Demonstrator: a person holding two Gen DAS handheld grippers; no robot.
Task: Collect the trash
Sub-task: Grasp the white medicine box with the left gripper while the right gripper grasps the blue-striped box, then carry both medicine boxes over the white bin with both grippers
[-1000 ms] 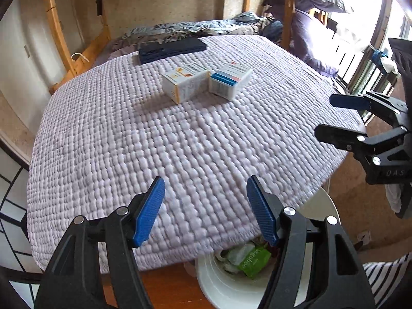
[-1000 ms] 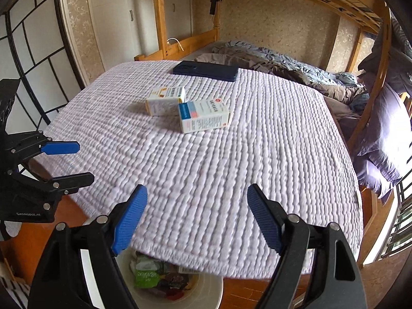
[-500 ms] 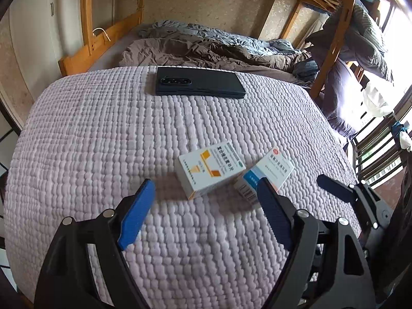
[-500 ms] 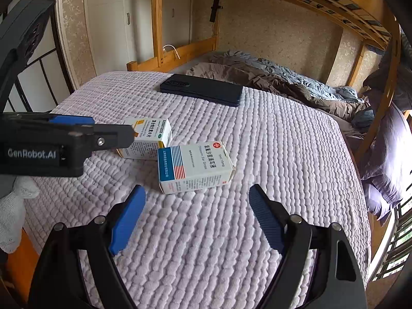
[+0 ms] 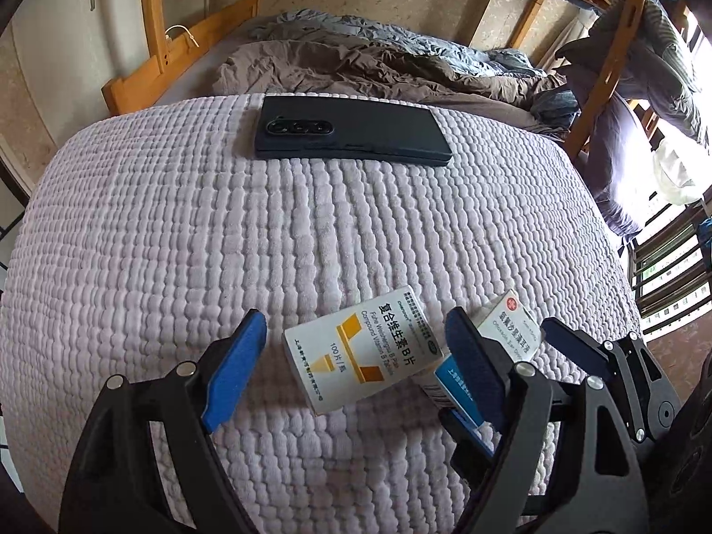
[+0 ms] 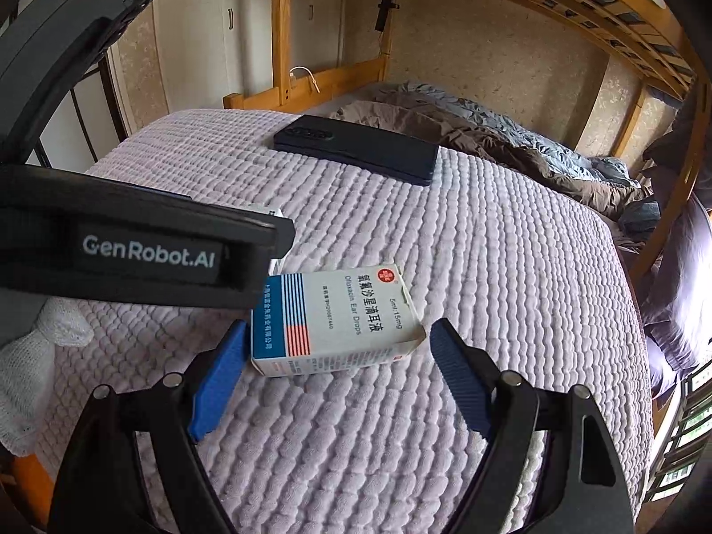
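Observation:
Two small cartons lie side by side on the lilac quilted bedspread [image 5: 178, 244]. The white vitamin box with yellow marks [image 5: 356, 356] sits between the blue pads of my left gripper [image 5: 353, 333], which is open, with a gap showing at the left pad. The white ear-drops box with blue and red stripes [image 6: 338, 320] lies between the fingers of my right gripper [image 6: 338, 333], also open, its pads close beside the box ends. In the right wrist view the left gripper's black body [image 6: 147, 253] hides most of the vitamin box.
A dark phone [image 5: 351, 133] lies flat farther back on the bedspread. Rumpled brown and grey bedding [image 5: 378, 66] sits behind it. Wooden bunk posts [image 6: 285, 44] rise at the back and right. A white-gloved hand [image 6: 40, 347] shows at the left.
Both grippers moved forward from the bed's near edge to the two cartons, which now lie between their fingers. The white bin below the edge has left view. The left jaws stand slightly wider.

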